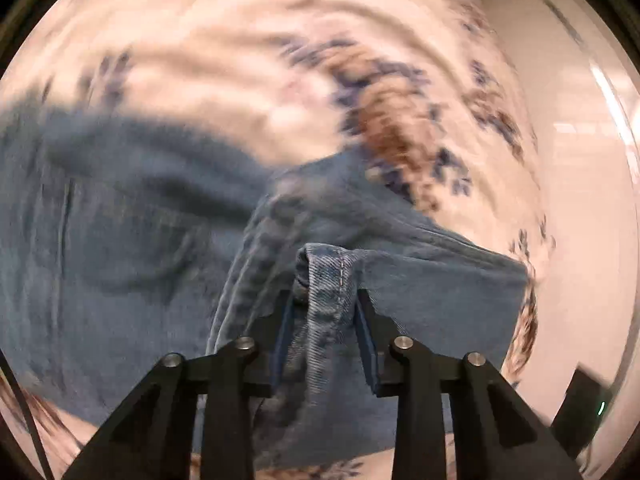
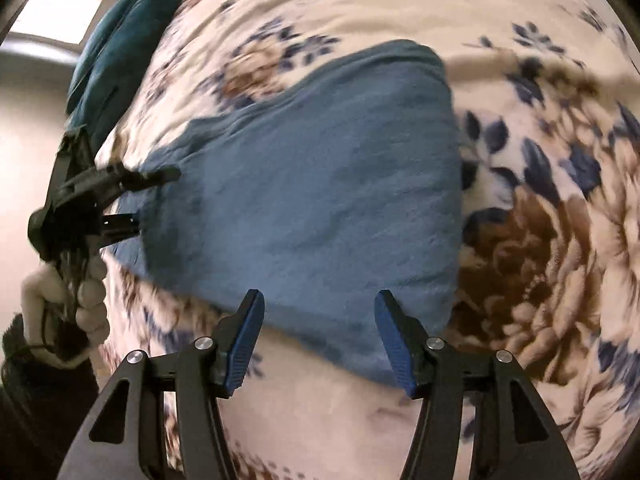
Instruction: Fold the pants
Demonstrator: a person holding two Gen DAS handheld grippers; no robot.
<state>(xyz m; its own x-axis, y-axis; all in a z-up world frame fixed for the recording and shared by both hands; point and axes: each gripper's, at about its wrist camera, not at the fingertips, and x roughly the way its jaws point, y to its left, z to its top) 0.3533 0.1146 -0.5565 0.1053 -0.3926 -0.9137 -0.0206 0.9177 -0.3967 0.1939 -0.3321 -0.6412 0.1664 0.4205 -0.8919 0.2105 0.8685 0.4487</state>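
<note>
Blue denim pants (image 2: 312,200) lie folded on a floral blanket (image 2: 540,240). In the left wrist view my left gripper (image 1: 325,300) is shut on a bunched seam edge of the pants (image 1: 328,280), and the rest of the denim (image 1: 120,240) spreads to the left, blurred. In the right wrist view my right gripper (image 2: 320,304) is open and empty, just above the near edge of the pants. The left gripper (image 2: 136,196) also shows there, at the pants' left edge, held by a hand (image 2: 80,308).
A dark teal cushion or cloth (image 2: 120,40) lies at the blanket's far left edge. A pale floor and wall (image 1: 580,200) show to the right of the bed. A bright window (image 2: 60,4) is at top left.
</note>
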